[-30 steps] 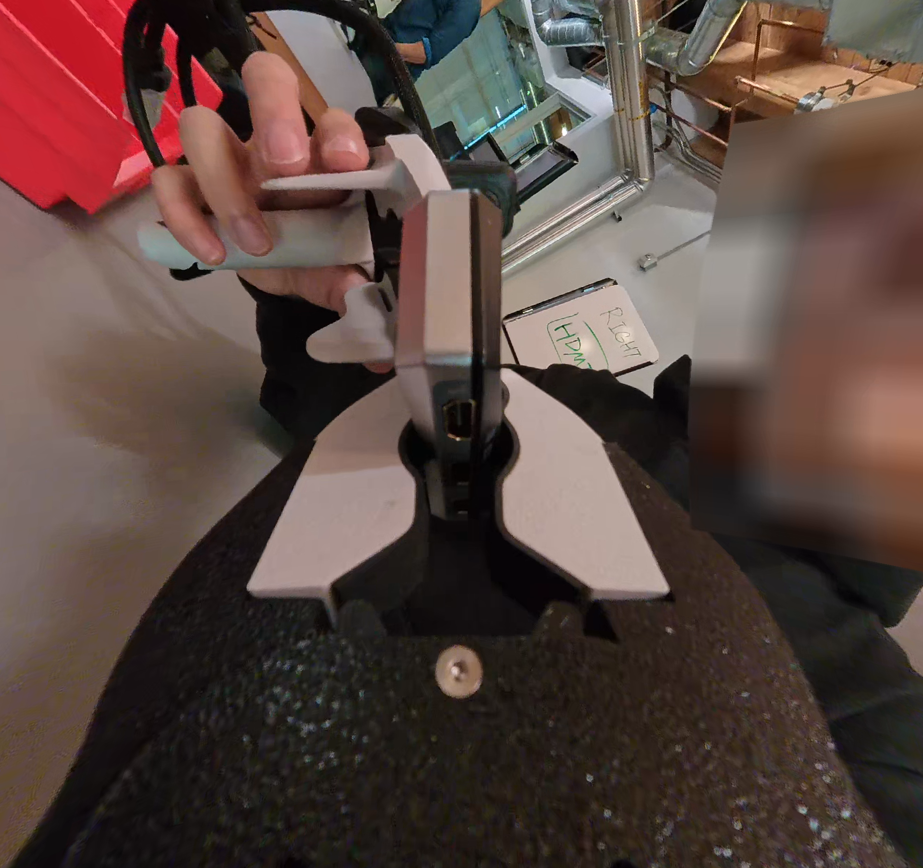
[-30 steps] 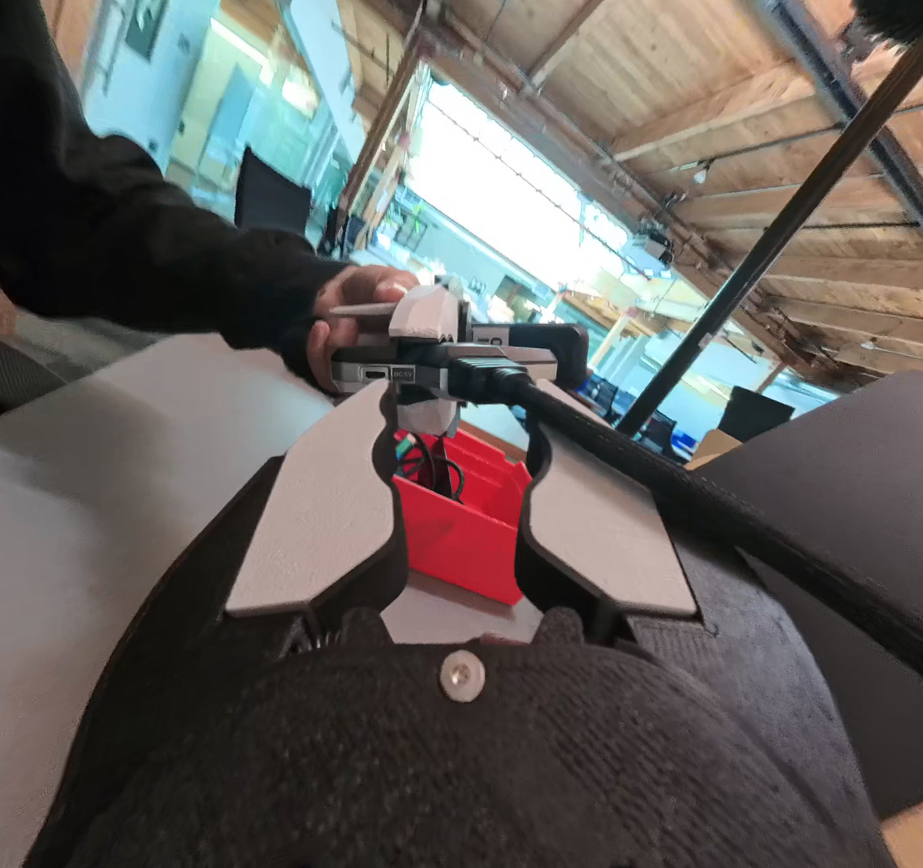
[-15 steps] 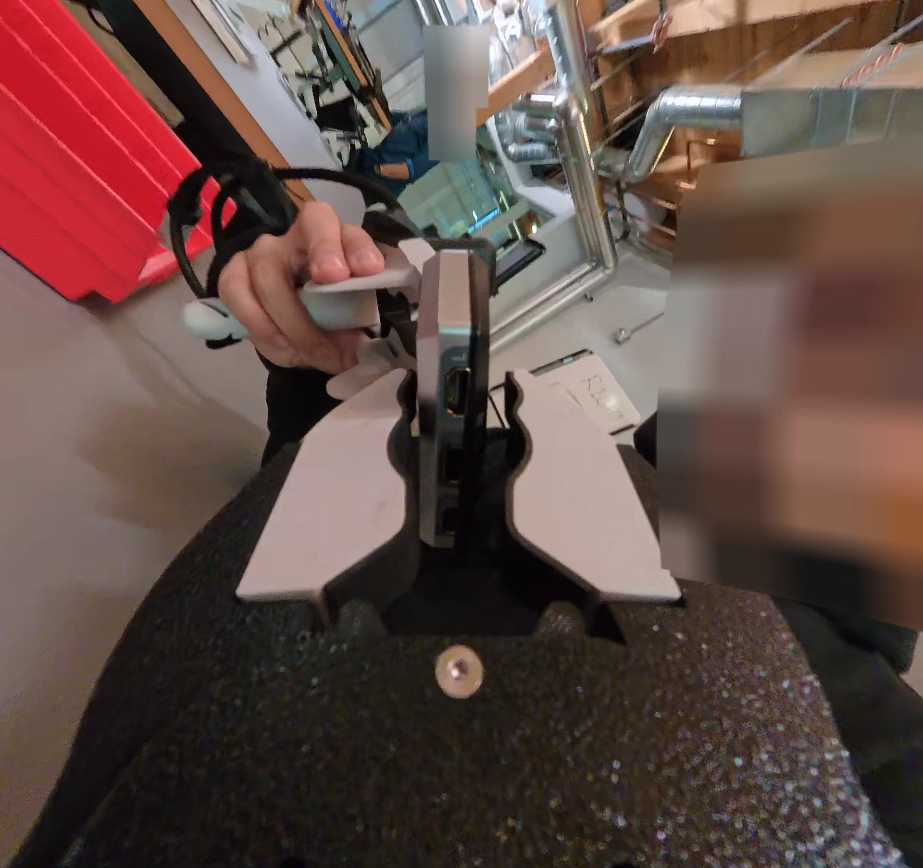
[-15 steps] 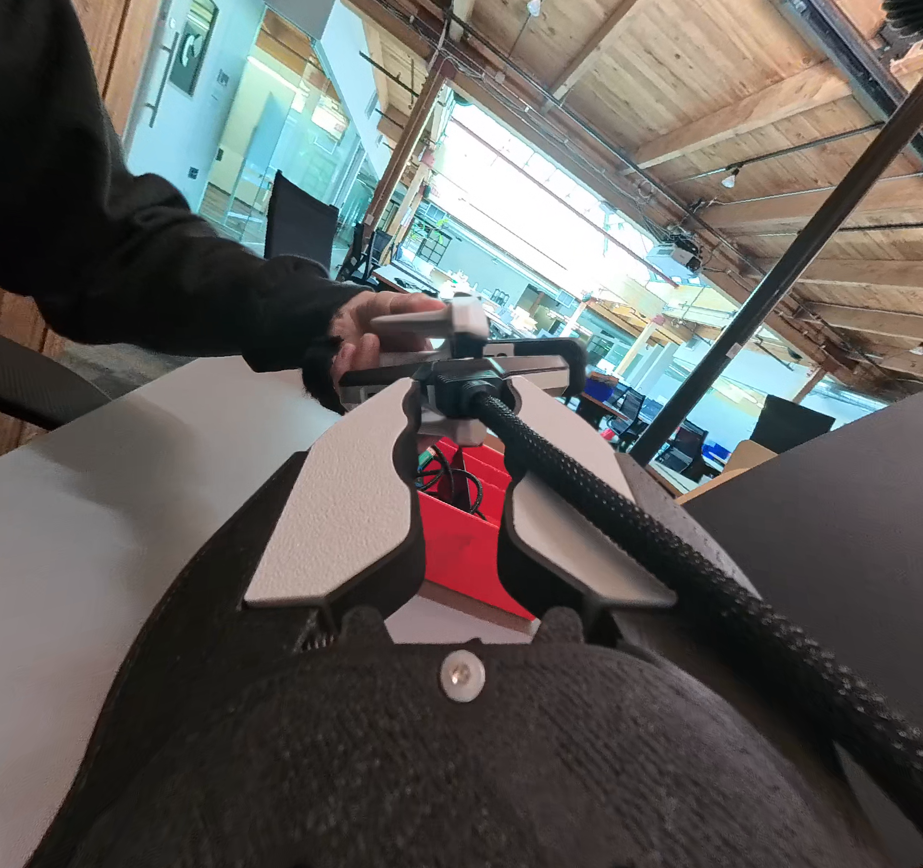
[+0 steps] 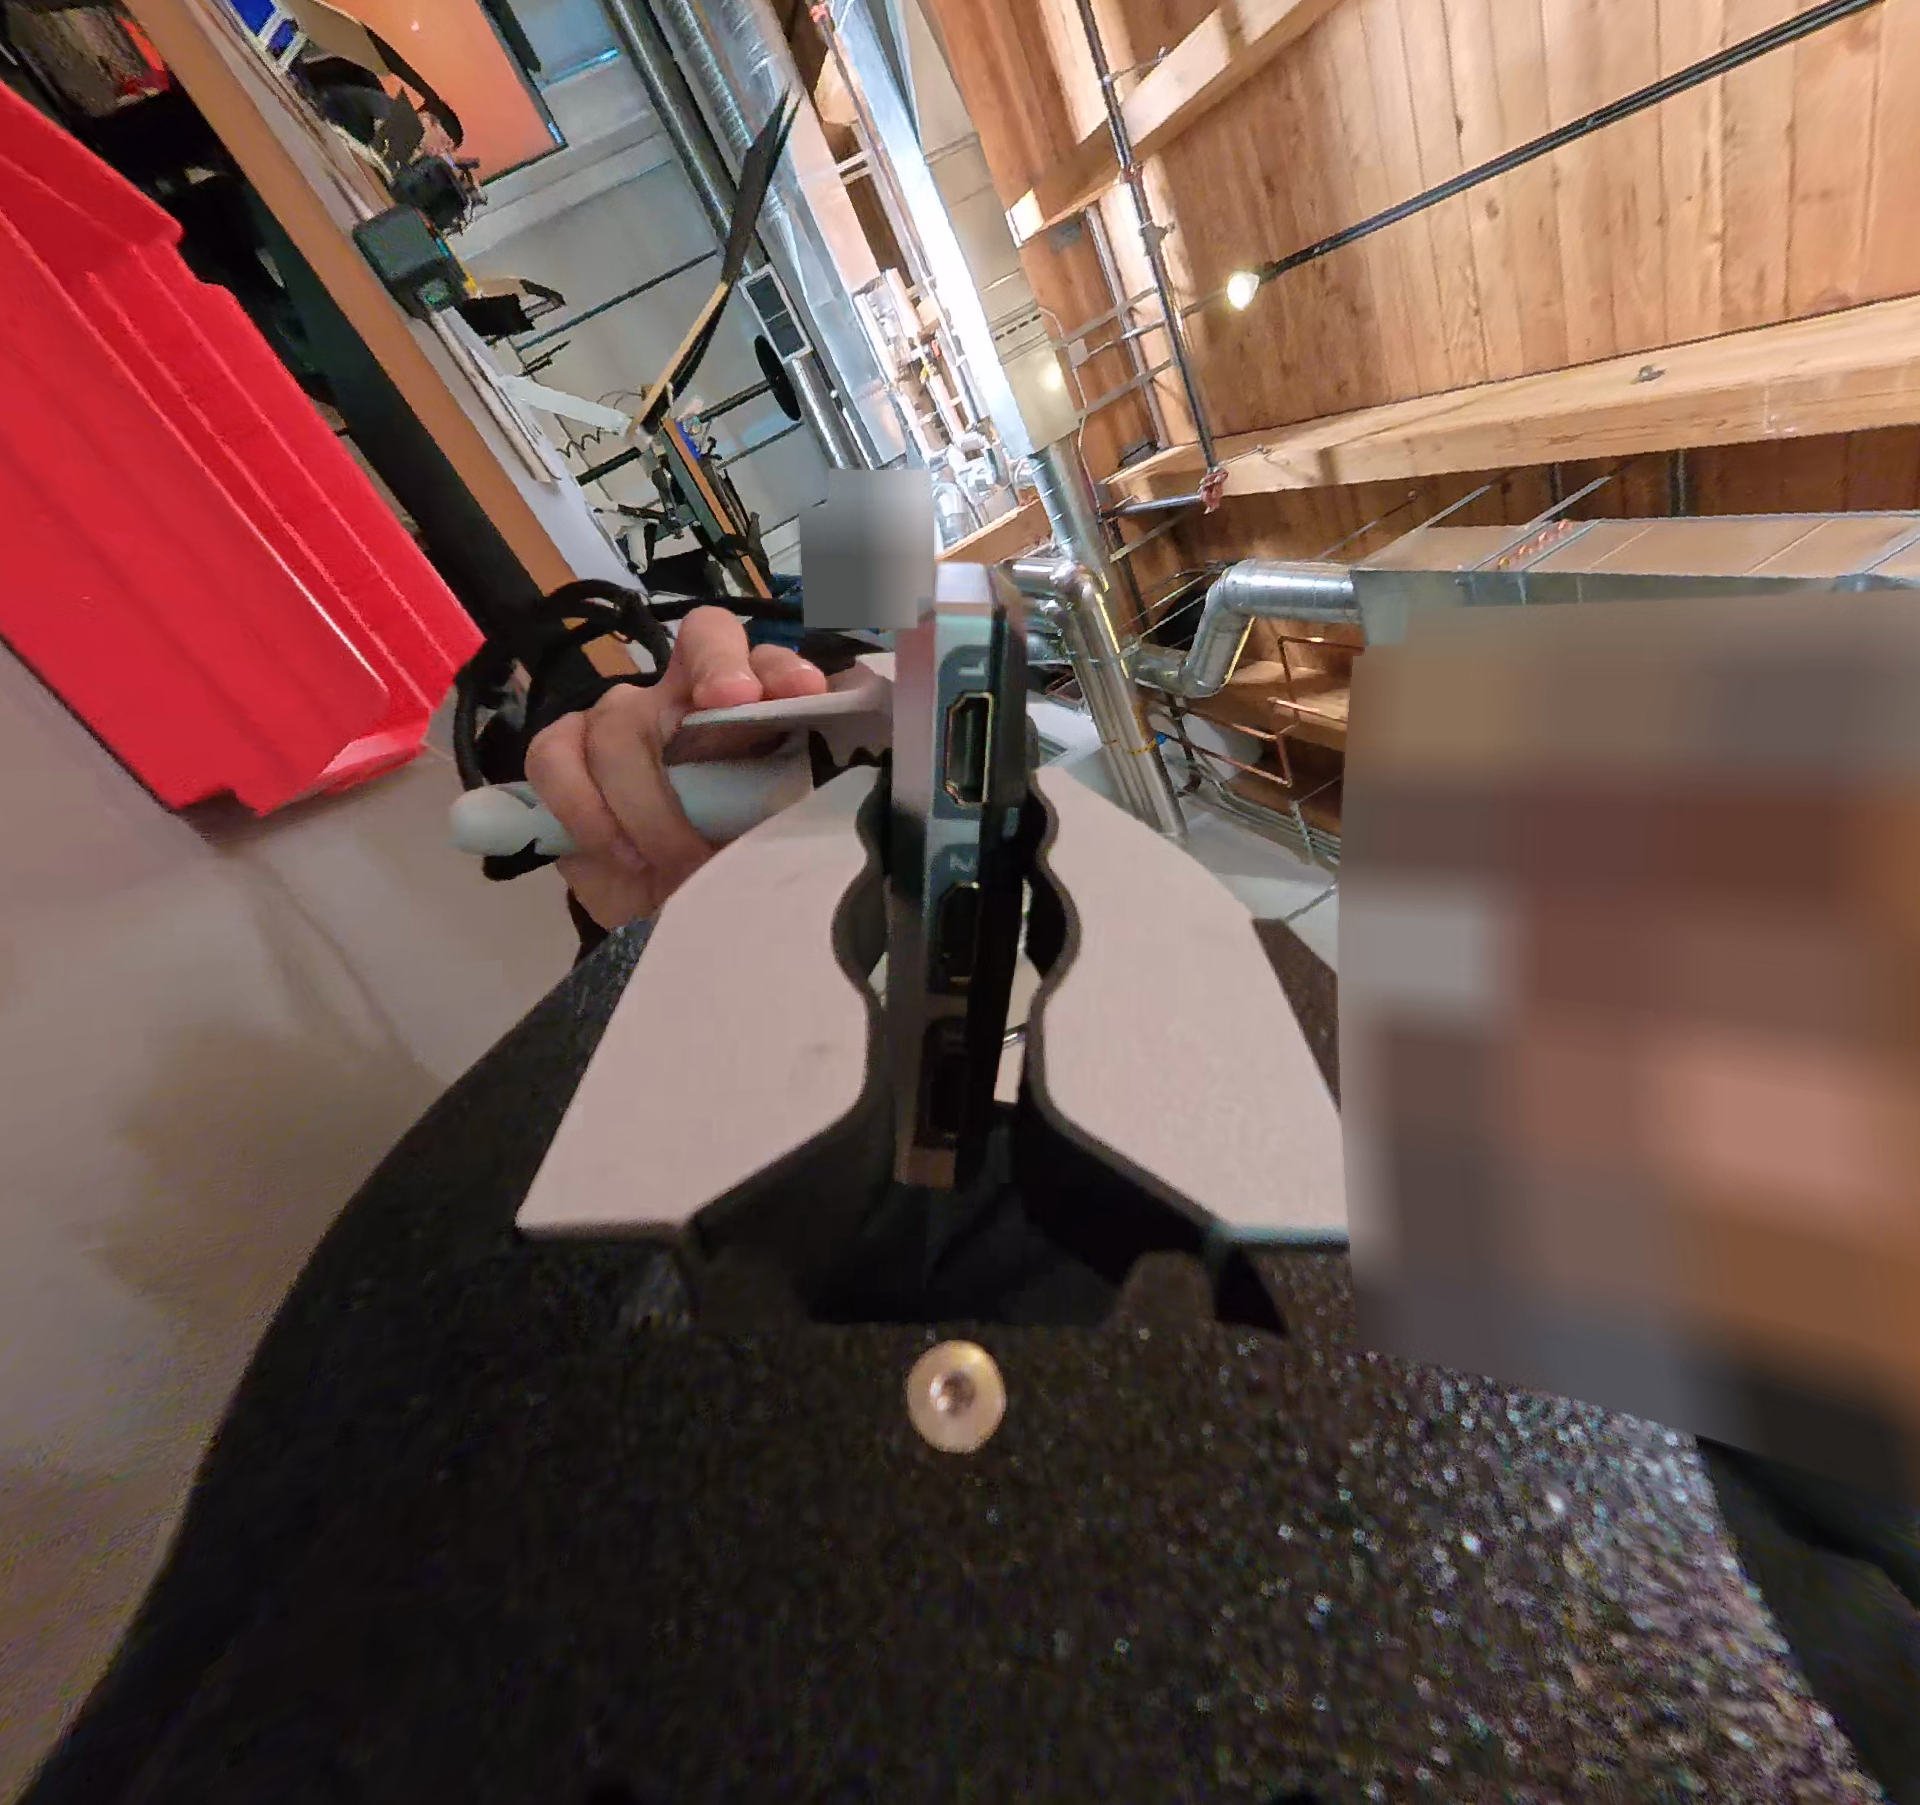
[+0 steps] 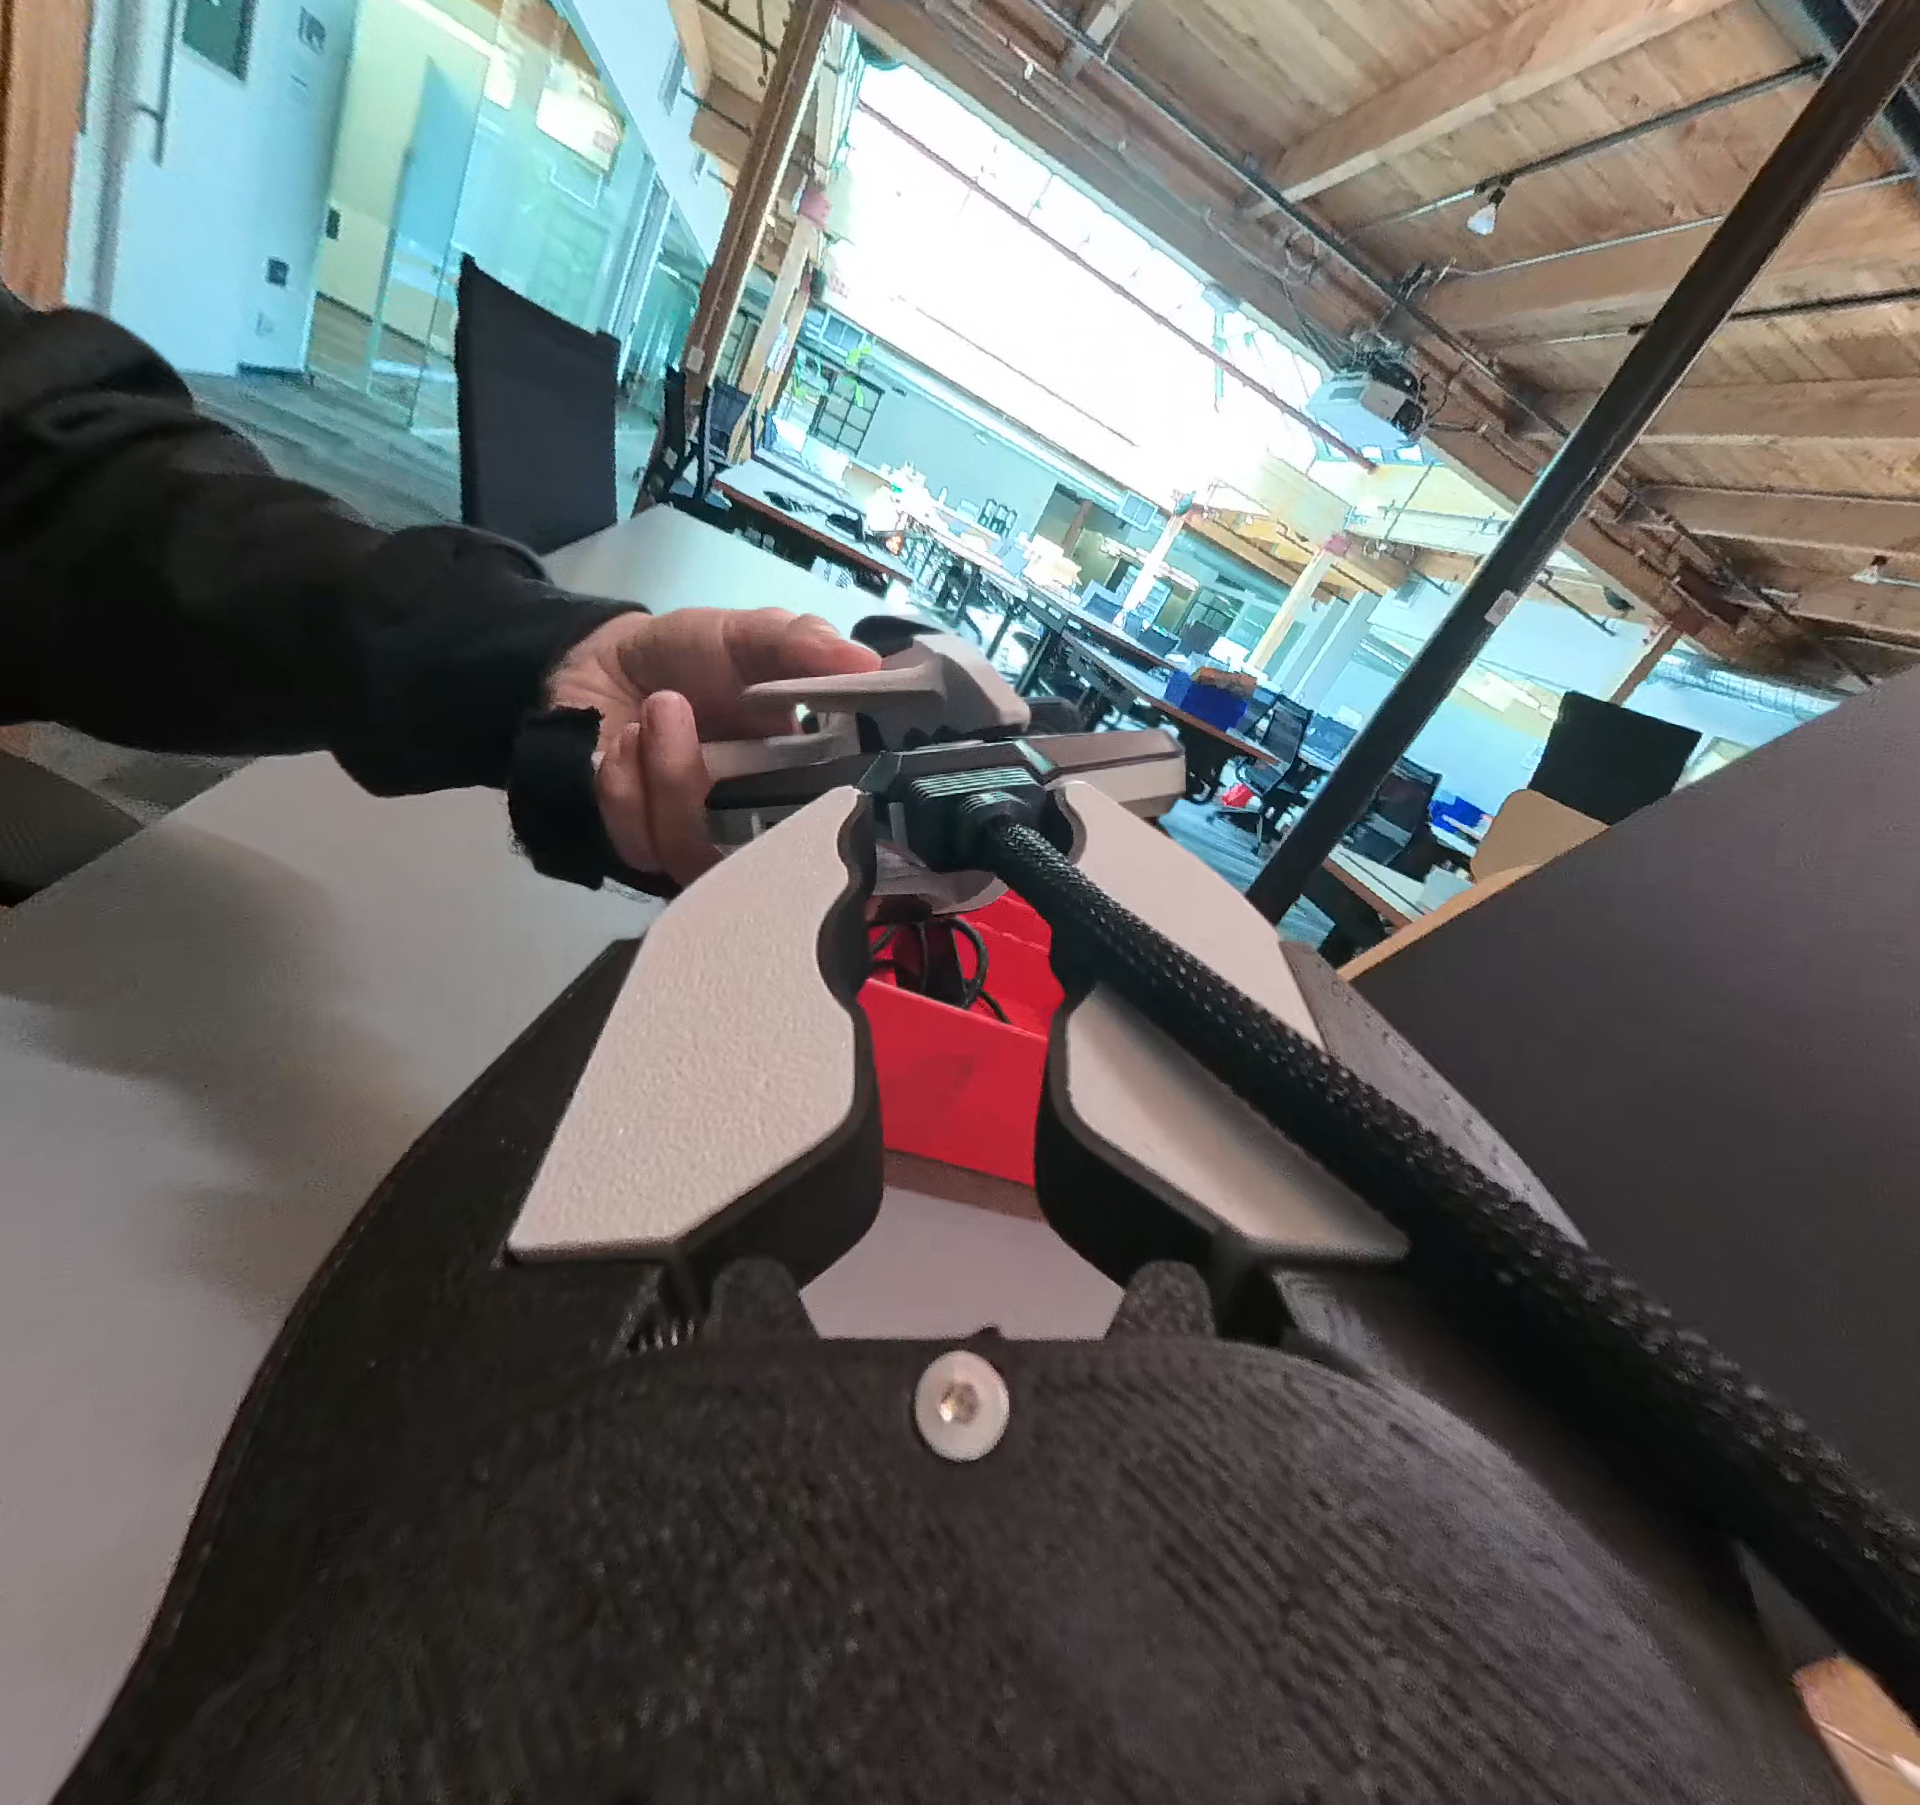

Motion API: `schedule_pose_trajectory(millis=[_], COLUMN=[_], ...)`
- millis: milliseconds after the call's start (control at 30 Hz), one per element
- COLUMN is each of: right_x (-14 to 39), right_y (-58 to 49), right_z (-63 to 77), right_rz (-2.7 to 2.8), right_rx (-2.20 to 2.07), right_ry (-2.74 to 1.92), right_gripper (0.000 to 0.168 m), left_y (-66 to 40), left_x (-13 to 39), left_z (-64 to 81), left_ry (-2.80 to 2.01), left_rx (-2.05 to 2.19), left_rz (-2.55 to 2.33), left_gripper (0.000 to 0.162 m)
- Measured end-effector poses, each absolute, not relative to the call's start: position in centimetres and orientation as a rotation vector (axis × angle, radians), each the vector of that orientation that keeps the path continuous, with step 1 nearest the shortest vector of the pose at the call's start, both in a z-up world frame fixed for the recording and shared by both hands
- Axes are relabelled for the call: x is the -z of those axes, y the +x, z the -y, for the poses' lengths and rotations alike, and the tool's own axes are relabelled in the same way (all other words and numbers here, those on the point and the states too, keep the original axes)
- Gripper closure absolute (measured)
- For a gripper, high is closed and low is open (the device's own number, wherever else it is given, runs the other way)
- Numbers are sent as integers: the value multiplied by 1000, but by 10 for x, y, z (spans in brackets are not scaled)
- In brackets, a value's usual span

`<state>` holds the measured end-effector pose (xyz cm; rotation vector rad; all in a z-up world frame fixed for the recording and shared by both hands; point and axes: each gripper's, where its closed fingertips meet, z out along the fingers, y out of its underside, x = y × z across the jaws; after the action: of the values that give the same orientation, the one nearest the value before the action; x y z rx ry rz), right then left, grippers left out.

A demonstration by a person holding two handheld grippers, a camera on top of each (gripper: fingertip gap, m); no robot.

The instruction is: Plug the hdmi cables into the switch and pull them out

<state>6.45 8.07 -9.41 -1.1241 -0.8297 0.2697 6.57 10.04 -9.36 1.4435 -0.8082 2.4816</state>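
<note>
The HDMI switch is a slim grey box with several empty ports on the edge facing the left wrist camera. My left gripper is shut on it and holds it on edge in the air. In the right wrist view the switch lies crosswise, with the black plug of a braided HDMI cable seated in its near edge. My right gripper is shut on that plug, and the cable runs back over its right finger. The left gripper and a hand show behind the switch.
A red bin stands on the grey table and also shows under the switch in the right wrist view. The hand on the right gripper carries a looped black cable. A black pole and a dark panel are at the right.
My right gripper moved in and closed its fingers on the plug, which was off to the right before. The left gripper tilted upward and the switch now sits deeper between its fingers.
</note>
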Motion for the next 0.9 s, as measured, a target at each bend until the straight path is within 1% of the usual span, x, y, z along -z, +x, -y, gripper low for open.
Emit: schedule_pose_trajectory(millis=[67,133,233,267,300,367,400,500,567,633,800,833,900], right_x=[94,92,97,99,101,102,103,101,104,104,97,97,98], right_y=[66,66,68,68,67,66,64,64,67,70,66,64,62], right_z=[-82,-81,-80,-80,-80,-82,-82,-81,-82,-83,-76,-75,-72], right_rz=[833,827,848,861,873,876,870,828,828,818,851,864,902], right_rx=[-235,-256,-252,-237,-220,-204,-215,-281,-273,-263,-250,-245,-221], right_ry=[-1124,-1123,-1172,-1192,-1215,-1266,-1290,-1324,-1329,-1317,-1219,-1212,-1182], right_gripper=[138,138,138,138,138,138,138,137,134,123,119,116,116], left_y=[65,64,64,64,66,70,71,69,68,67,63,63,62], left_x=[90,88,89,92,96,106,109,106,107,107,102,101,102], left_z=[-103,-101,-98,-97,-96,-97,-97,-95,-93,-89,-80,-80,-79], left_ry=[1412,1385,1404,1432,1472,1566,1586,1510,1493,1499,1481,1481,1477], left_rx=[-2515,-2525,-2502,-2494,-2476,-2454,-2457,-2492,-2485,-2451,-2372,-2360,-2339], left_rz=[749,755,816,845,875,918,937,891,899,948,1002,1000,1014], left_gripper=[135,132,117,116,119,130,133,138,139,139,139,139,139])
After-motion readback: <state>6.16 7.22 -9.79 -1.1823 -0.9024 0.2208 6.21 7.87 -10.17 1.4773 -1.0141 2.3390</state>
